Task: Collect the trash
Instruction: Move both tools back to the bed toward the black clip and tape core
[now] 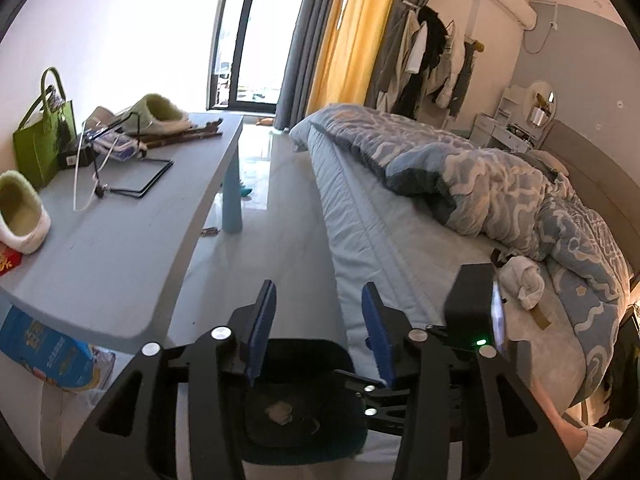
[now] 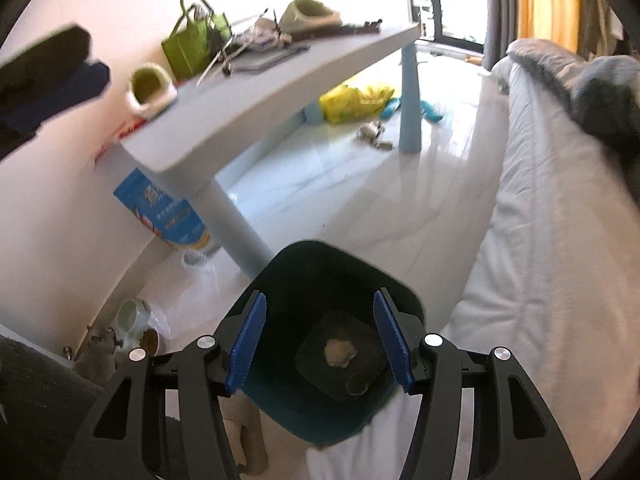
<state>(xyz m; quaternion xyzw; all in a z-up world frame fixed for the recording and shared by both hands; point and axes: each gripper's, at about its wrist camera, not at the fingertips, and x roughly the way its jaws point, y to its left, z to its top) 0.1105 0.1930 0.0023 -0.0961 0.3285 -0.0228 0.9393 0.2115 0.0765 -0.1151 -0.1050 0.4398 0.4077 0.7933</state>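
Note:
A dark teal bin (image 1: 312,360) stands on the floor between the table and the bed, right below both grippers. A crumpled beige scrap (image 1: 280,412) lies on its dark bottom. My left gripper (image 1: 318,288) hovers over the bin, its blue pads apart with nothing between them. In the right wrist view the same bin (image 2: 320,268) fills the gap under my right gripper (image 2: 320,296), which is open and holds nothing. The beige scrap (image 2: 339,352) shows there too, with a darker round piece (image 2: 358,386) beside it.
A grey-blue table (image 2: 240,108) carries slippers, a green bag (image 2: 192,44) and a wire stand. Under it lie a yellow plastic bag (image 2: 356,100), small crumpled bits (image 2: 374,134) and a blue package (image 2: 168,212). The bed (image 1: 400,240) with a rumpled duvet borders the right.

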